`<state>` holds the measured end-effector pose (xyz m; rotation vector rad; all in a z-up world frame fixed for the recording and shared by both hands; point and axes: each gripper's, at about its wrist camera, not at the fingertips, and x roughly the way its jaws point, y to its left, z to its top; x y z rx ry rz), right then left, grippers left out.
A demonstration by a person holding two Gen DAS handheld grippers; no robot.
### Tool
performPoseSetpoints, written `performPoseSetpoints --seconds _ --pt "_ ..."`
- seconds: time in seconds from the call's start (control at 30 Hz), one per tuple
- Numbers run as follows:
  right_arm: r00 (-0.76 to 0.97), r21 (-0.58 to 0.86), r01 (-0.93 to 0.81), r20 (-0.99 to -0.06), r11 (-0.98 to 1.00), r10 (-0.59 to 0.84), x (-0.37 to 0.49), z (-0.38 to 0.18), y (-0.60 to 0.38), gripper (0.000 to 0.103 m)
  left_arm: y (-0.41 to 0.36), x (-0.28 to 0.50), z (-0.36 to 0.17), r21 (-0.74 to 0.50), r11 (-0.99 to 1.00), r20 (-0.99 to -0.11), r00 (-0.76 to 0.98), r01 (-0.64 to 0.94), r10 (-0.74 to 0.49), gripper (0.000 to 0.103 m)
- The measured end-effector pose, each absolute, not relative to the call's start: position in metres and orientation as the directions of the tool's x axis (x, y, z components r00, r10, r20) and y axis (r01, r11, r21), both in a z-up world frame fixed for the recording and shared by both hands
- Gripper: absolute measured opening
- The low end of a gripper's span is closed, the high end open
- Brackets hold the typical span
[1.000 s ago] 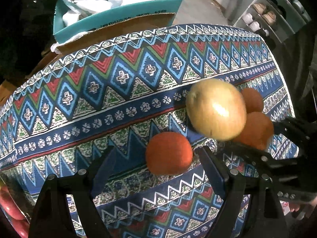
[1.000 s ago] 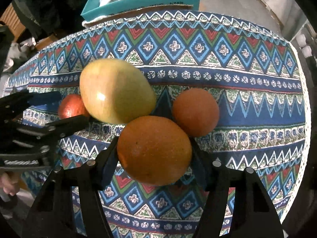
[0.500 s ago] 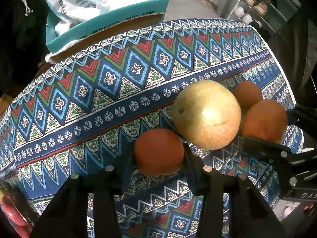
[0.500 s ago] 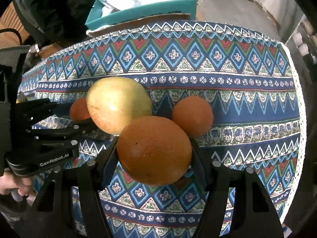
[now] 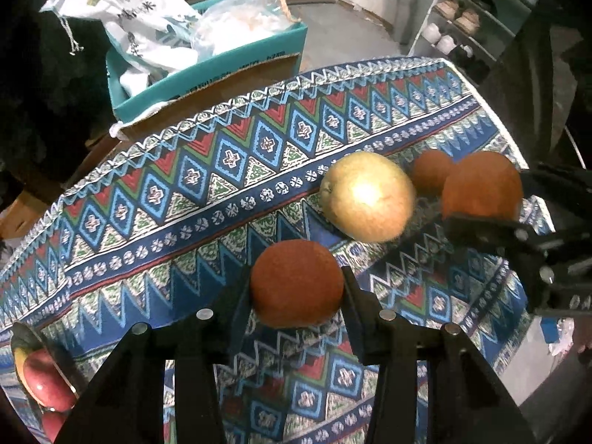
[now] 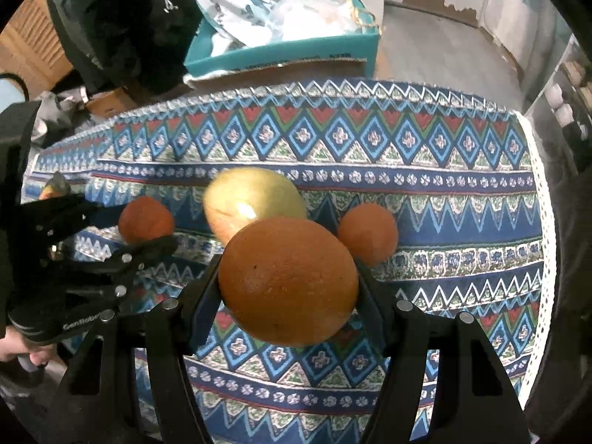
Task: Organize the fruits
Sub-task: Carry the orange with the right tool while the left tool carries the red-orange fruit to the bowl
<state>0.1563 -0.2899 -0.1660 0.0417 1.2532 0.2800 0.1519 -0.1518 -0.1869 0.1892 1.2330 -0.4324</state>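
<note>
At 8 o'clock in the left wrist view, red fruit (image 5: 44,381) sits in what looks like a bowl (image 5: 40,336) — too cropped to be sure, but it's likely your drop-off. Your left gripper (image 5: 296,292) is clamped on the small orange (image 5: 296,283), fingers pressed on both flanks. At 1 o'clock from it, the yellow apple (image 5: 368,196) lies loose on the patterned tablecloth (image 5: 185,170), with a second small orange (image 5: 431,175) just beyond at 2 o'clock. Your right gripper (image 6: 288,288) is closed around the big orange (image 6: 288,281), which fills the gap between the jaws. Both loads are round and can roll, so keep the squeeze even and carry level — no wrist twist. Move one hand at a time; the grippers are near each other. Lower each fruit until it rests before you release, and steer clear of the apple so it doesn't roll toward the table edge.
</note>
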Motion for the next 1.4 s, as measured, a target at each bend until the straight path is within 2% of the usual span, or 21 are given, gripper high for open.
performPoseSetpoints --seconds 0.47,1.4 --pt "0.356 0.188 -0.246 -0.895 0.951 0.269 0.136 -0.121 -0.271 0.067 -0.123 0.116 -0.124 -0.088 0.897 -0.903 0.345 0.433 -0.255 0.046" --pt "0.416 0.165 -0.383 -0.848 0.909 0.329 0.108 -0.065 -0.209 0.067 -0.040 0.059 -0.069 -0.077 0.938 -0.856 0.460 0.337 -0.235 0.046"
